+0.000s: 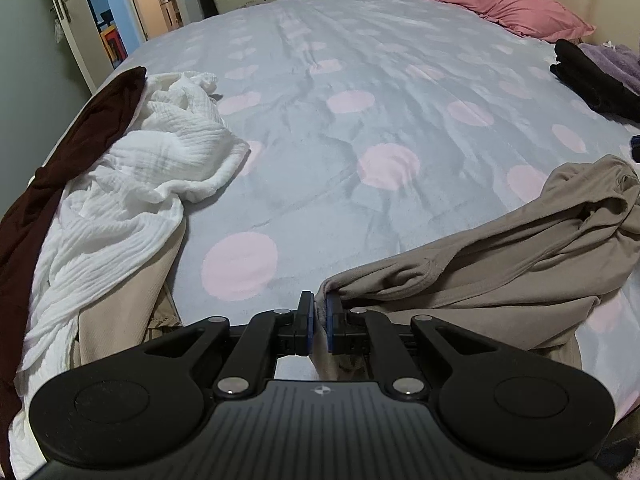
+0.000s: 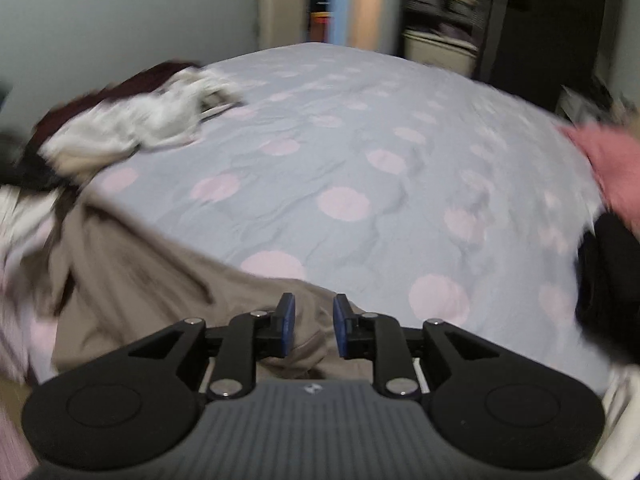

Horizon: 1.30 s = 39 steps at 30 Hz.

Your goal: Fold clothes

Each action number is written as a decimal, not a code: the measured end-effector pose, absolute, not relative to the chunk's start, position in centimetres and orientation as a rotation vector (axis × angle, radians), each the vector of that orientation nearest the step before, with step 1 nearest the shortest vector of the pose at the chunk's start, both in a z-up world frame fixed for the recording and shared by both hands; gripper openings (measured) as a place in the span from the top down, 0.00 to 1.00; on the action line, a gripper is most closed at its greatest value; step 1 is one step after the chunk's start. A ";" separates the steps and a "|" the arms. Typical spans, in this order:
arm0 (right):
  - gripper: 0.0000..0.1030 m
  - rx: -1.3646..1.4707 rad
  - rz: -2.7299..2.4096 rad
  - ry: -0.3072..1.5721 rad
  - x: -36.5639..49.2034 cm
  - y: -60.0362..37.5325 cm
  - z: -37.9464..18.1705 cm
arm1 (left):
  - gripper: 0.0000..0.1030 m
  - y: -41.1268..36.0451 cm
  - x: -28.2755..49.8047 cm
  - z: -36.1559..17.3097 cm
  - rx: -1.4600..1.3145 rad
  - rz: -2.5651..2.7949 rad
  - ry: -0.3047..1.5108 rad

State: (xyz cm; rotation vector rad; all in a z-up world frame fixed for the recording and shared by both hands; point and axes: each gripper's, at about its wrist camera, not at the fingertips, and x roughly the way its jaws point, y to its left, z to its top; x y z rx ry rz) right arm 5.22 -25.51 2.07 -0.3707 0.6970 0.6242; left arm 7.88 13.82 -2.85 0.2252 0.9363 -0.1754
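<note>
A taupe garment lies crumpled across the near right of the bed. My left gripper is shut on one edge of it, and the cloth is bunched between the blue pads. In the blurred right wrist view the same taupe garment spreads from the near left to under my right gripper. That gripper stands open with a clear gap between its pads; the cloth shows below and behind the gap, and nothing is pinched.
The bed has a pale blue sheet with pink dots. A white crinkled cloth, a dark maroon garment and a beige piece are piled at the left edge. A pink pillow, black folded clothes and a purple item lie far right.
</note>
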 end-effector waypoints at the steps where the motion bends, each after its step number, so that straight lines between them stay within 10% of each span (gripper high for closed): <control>1: 0.77 -0.432 0.655 0.684 4.8 -25.1 2.2 | 0.96 13.8 7.9 -2.9 0.224 -0.175 0.937; 15: 0.84 -0.957 0.820 0.707 5.5 -20.8 -1.0 | 0.96 14.0 7.9 -3.3 0.216 -0.188 0.941; 17: 0.97 -0.948 0.820 0.725 5.3 -21.2 -1.4 | 0.96 14.1 7.9 -3.3 0.211 -0.190 0.940; 32: 0.98 -0.544 0.429 0.304 1.7 -27.3 13.3 | 0.96 14.8 4.9 2.2 0.003 -0.289 0.773; 39: 0.98 -0.508 0.253 0.385 1.9 -30.2 13.7 | 0.96 12.6 1.2 6.4 0.026 -0.494 0.692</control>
